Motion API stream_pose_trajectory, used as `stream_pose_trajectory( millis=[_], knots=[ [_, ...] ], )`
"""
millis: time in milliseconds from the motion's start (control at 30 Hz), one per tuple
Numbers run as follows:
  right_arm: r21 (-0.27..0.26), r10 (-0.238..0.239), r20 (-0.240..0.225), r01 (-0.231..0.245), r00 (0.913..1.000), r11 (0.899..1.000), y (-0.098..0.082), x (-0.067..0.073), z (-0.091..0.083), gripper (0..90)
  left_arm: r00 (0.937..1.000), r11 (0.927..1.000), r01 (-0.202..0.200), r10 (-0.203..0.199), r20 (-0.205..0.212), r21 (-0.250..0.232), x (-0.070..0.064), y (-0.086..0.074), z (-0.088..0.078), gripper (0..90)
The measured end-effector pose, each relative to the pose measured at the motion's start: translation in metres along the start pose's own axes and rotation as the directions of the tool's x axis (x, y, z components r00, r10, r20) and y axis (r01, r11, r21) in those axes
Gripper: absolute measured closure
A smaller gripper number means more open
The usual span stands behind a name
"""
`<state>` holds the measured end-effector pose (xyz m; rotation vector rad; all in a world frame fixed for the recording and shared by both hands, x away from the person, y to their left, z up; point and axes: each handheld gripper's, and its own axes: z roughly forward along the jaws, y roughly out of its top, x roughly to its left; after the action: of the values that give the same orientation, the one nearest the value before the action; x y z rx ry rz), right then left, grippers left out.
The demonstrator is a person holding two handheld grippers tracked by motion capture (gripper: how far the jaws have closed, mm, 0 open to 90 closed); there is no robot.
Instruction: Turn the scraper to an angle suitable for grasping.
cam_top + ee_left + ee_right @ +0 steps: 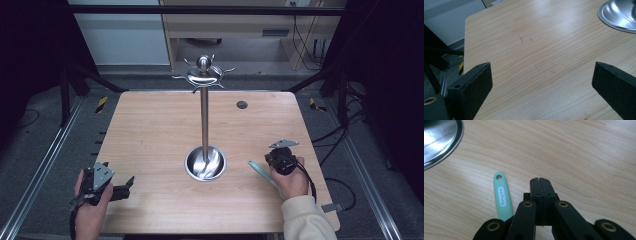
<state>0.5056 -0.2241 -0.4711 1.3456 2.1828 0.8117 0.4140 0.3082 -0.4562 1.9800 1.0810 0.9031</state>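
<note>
Light wooden table [150, 130], with a tall polished steel rack [204, 120] at its centre: a round dished base, an upright pole, and a crown of curved hooks at the top. No utensil seen hanging on the hooks.

Right gripper [540, 180] sits at the near right of the table, right of the rack's base. Jaws pressed flat together with nothing between them. A mint-green plastic utensil handle [502, 196], with a hanging hole at its far end, lies flat on the wood just to the left of the closed jaws, beside them rather than in them. Its near end runs under the gripper body; whether it touches cannot be told.

Left gripper [541, 82] is at the near left corner, jaws spread wide over bare wood, holding nothing, pointing toward the rack base.

Judgement: work looks to be at the pick-up stage; the handle is not yet grasped. Next move calls for the right jaws to part, shift left over the handle, and close across its width, leaving the hole end free for a hook.
</note>
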Motion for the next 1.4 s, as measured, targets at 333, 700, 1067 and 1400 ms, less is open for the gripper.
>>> stream_pose_trajectory(
  millis=[333,700,1067,1400],
  knots=[
    [0.049,-0.040,-0.037,0.042,0.9985,0.998,0.001,0.008,0.006,90.0,1.0000,0.9999,-0.001,0.001,0.003,0.010,-0.001,-0.001,0.000,2.6],
    [0.111,-0.099,-0.064,0.105,0.9931,0.988,0.000,0.018,0.015,90.0,0.9999,0.9999,-0.008,0.008,0.013,0.011,-0.002,0.000,0.002,2.6],
    [0.107,-0.180,-0.200,0.204,0.9631,0.973,-0.004,0.035,0.009,90.0,0.9999,0.9998,-0.006,0.006,0.015,0.017,-0.001,-0.001,0.002,2.6],
    [0.077,-0.195,-0.220,0.216,0.9558,0.973,-0.004,0.037,0.001,90.0,0.9999,0.9999,0.005,-0.005,0.011,0.009,0.001,-0.001,0.001,2.6]
  ],
)
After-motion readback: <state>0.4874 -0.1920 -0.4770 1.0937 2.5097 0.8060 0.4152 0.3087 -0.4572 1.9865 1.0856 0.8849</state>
